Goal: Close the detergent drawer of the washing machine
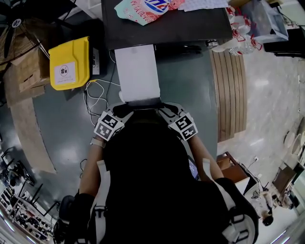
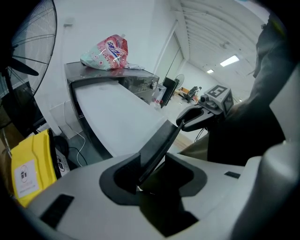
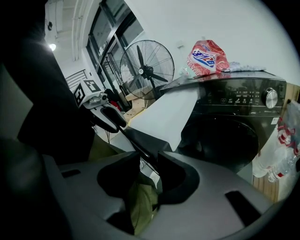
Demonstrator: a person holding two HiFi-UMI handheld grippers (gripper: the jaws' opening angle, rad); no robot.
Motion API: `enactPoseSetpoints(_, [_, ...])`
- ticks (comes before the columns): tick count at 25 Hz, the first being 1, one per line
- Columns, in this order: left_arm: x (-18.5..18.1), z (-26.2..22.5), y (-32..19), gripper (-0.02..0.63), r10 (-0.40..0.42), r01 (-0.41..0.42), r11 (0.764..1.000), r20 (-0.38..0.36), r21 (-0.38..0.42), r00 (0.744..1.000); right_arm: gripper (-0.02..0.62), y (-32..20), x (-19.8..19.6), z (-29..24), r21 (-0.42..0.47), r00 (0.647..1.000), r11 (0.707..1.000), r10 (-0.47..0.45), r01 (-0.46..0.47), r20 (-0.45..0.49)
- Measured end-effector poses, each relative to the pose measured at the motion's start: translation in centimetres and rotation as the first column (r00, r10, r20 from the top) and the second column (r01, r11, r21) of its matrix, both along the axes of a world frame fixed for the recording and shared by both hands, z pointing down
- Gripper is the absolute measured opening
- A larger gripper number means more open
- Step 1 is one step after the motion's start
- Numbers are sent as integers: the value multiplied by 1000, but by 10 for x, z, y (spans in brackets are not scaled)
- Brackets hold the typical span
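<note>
Drawer front (image 1: 143,102) lies inside left gripper (image 1: 125,109) and right gripper (image 1: 164,111).

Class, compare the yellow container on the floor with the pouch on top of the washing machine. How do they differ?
The yellow container is hard-sided and sits on the floor. The pouch, printed red and teal, is soft, crumpled, and lies atop the washing machine. Neither is held.

Bag (image 1: 143,9) atop washing machine (image 1: 167,28), drawer (image 1: 137,71) protruding toward person, container (image 1: 69,62) left
</note>
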State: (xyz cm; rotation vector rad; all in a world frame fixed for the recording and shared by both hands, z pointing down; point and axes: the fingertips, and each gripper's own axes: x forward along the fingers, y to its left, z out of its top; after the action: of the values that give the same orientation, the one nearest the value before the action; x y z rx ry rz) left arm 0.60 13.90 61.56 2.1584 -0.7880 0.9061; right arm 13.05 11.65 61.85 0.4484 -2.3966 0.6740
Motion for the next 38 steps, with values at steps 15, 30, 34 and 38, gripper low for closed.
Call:
enactPoseSetpoints(15, [-2,-16,-25,141,48,-48,999,-40,14,998,130,-31,0,-13,21,995,995,96,-96,1])
enactPoseSetpoints(30, [-8,-18,-66,124,83,-82,996,-60,23,995,132,-73,-9,-15,38,986,986,161,-160,-35])
enactPoseSetpoints(34, [-10,-16,-75,121,82,-81,996,-69,23,994,133,-82,-12,-14,37,984,984,175,-174,-43])
enactPoseSetpoints(38, [-14,-17,-85,118,92,-90,996,-75,27,993,133,-93,-15,-14,38,979,980,195,-193,-52])
